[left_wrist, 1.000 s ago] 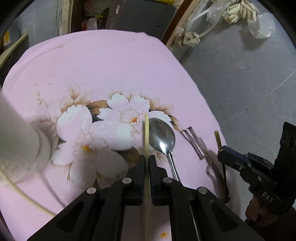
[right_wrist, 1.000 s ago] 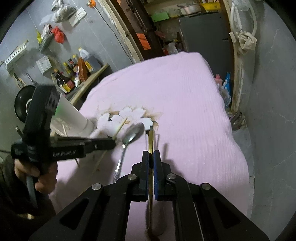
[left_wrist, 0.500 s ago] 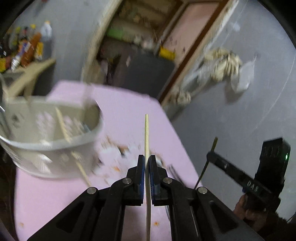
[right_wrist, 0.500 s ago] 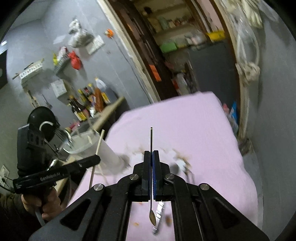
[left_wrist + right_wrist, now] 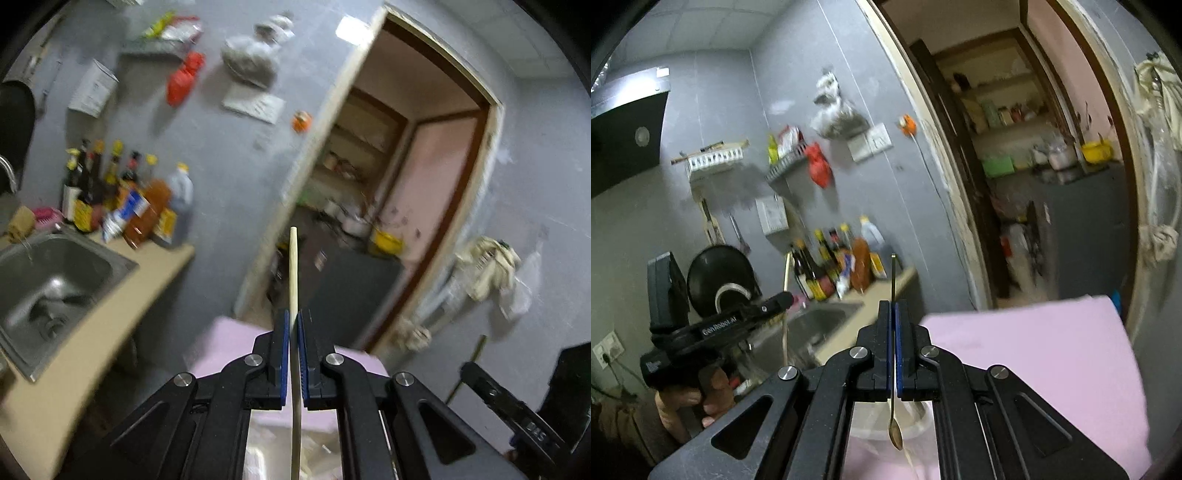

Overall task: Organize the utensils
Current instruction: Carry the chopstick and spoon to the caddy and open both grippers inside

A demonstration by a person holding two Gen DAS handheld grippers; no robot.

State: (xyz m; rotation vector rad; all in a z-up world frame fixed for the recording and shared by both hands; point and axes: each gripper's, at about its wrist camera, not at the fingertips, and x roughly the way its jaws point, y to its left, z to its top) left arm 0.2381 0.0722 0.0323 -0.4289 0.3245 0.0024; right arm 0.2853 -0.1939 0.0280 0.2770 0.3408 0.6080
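Note:
My left gripper (image 5: 292, 321) is shut on a pale wooden chopstick (image 5: 293, 273) that stands upright, its tip raised toward the doorway. My right gripper (image 5: 894, 308) is shut on a thin gold spoon (image 5: 894, 369), handle up, bowl (image 5: 896, 439) hanging below the fingers over a white holder (image 5: 919, 417) on the pink cloth. The left gripper (image 5: 783, 299) with its chopstick also shows in the right wrist view. The right gripper (image 5: 469, 367) shows at lower right of the left wrist view.
The pink tablecloth (image 5: 1034, 354) lies below both grippers. A steel sink (image 5: 48, 280) and a wooden counter (image 5: 110, 325) with several sauce bottles (image 5: 125, 199) stand at the left. An open doorway (image 5: 388, 206) is behind.
Both grippers have lifted off the table and tilted up, each carrying its utensil. The views now face the wall and doorway instead of the cloth.

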